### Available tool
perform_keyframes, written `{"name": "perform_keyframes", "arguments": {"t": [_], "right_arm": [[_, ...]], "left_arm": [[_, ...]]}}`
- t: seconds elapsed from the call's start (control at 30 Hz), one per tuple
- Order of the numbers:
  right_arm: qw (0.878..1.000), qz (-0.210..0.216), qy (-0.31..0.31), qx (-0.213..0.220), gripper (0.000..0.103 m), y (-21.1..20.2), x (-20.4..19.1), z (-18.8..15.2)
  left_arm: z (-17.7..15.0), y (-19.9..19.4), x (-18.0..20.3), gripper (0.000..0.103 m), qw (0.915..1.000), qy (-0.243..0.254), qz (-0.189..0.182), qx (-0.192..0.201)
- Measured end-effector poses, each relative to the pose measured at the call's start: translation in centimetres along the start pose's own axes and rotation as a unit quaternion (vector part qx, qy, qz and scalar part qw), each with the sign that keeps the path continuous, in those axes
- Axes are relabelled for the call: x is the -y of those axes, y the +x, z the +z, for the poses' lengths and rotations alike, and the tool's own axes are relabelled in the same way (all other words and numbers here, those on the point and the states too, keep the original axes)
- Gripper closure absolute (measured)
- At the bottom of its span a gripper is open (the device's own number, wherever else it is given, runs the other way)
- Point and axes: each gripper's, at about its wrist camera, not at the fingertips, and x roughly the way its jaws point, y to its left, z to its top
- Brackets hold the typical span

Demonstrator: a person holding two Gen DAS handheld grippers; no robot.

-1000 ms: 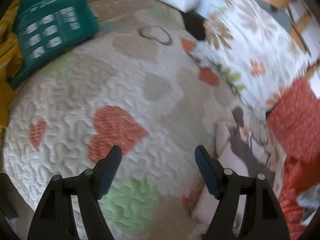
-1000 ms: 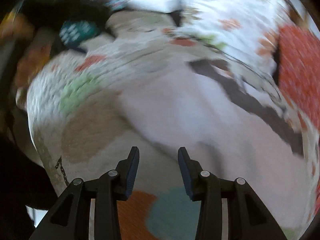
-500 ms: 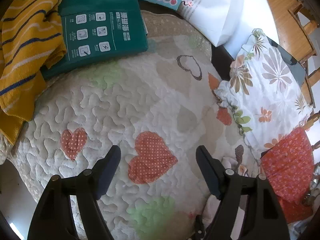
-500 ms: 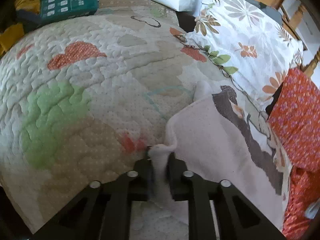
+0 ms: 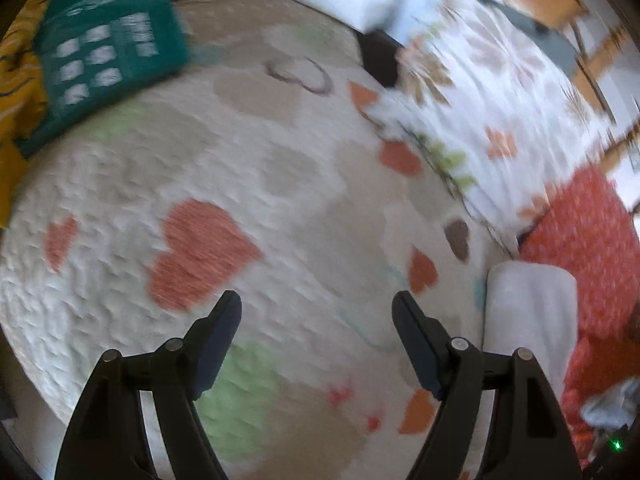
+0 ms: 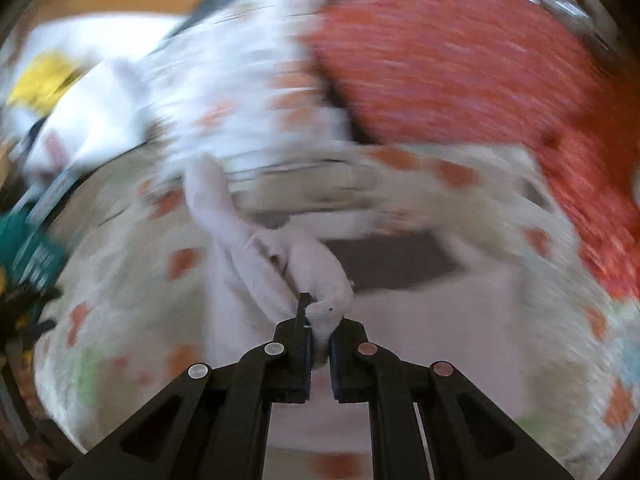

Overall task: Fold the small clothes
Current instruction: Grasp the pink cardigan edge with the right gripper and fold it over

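The right gripper [image 6: 319, 326] pinches a bunched bit of the pale pink garment [image 6: 256, 248]. The soft cloth is lifted and twisted, with a dark patch, over the heart quilt [image 5: 248, 184]. The left gripper [image 5: 316, 312] is wide with nothing inside.

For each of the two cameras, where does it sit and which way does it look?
Left wrist: on the left gripper, looking down over its open, empty jaws at the heart-print quilt.
Right wrist: on the right gripper, looking down along jaws shut on the white garment.
No hand or sleeve shows in either.
Shared: quilt, garment, red cloth, flowered pillow, green package.
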Motion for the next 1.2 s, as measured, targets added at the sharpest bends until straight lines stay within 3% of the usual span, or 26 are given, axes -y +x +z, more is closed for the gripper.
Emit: {"name": "perform_keyframes", "arguments": {"t": [0.1, 0.2, 0.37, 0.5, 0.6, 0.67, 0.73, 0.83, 0.9, 0.93, 1.0, 1.07, 1.13, 1.2], "right_arm": [[0.996, -0.049, 0.051, -0.046, 0.096, 1.2, 7.1, -2.2], [0.993, -0.058, 0.066, -0.082, 0.096, 2.2, 10.0, -4.5], [0.994, -0.032, 0.047, -0.094, 0.095, 1.8, 9.7, -4.6], [0.996, -0.023, 0.058, -0.064, 0.086, 0.1, 10.1, -3.4], [0.995, -0.018, 0.084, -0.051, 0.08, -0.2, 11.0, -2.6], [0.994, -0.019, 0.091, -0.053, 0.08, 0.6, 11.4, -1.4], [0.993, -0.015, 0.105, -0.048, 0.08, 1.3, 11.9, 0.1], [0.991, 0.015, 0.125, -0.039, 0.076, 2.2, 12.2, 1.9], [0.99, 0.041, 0.13, -0.029, 0.07, 2.9, 12.4, 2.2], [0.99, 0.051, 0.131, -0.035, 0.069, 3.4, 12.4, 2.0], [0.987, 0.098, 0.115, -0.063, 0.069, 4.4, 11.5, 1.7], [0.985, 0.14, 0.081, -0.065, 0.069, 3.8, 9.7, 1.3], [0.976, 0.198, 0.049, -0.07, 0.069, 2.5, 7.3, 0.2], [0.967, 0.241, 0.035, -0.08, 0.069, 1.6, 5.5, -1.1]], "left_arm": [[-2.1, 1.1, 4.4, 0.026, 0.9983, 0.054, -0.016, -0.016], [-4.7, 2.1, 8.8, 0.026, 0.9927, 0.109, -0.039, -0.036], [-8.8, 3.6, 14.8, 0.026, 0.9792, 0.18, -0.07, -0.065], [-12.1, 4.3, 18.7, 0.026, 0.9627, 0.234, -0.105, -0.086], [-14.8, 4.6, 21.8, 0.026, 0.9438, 0.288, -0.131, -0.095], [-17.0, 4.9, 23.6, 0.026, 0.9268, 0.334, -0.136, -0.105], [-20.0, 6.0, 24.6, 0.031, 0.9053, 0.387, -0.106, -0.139], [-23.4, 7.9, 24.4, 0.033, 0.8792, 0.425, -0.08, -0.2], [-24.1, 7.2, 24.5, 0.033, 0.8613, 0.469, -0.075, -0.181], [-23.9, 6.7, 24.4, 0.034, 0.8558, 0.476, -0.091, -0.181], [-22.3, 5.5, 23.6, 0.034, 0.856, 0.46, -0.138, -0.191], [-19.7, 4.5, 22.4, 0.033, 0.8683, 0.435, -0.157, -0.18], [-17.0, 3.9, 20.9, 0.033, 0.8862, 0.406, -0.155, -0.161], [-14.4, 3.7, 19.1, 0.033, 0.9098, 0.368, -0.132, -0.139]]}}
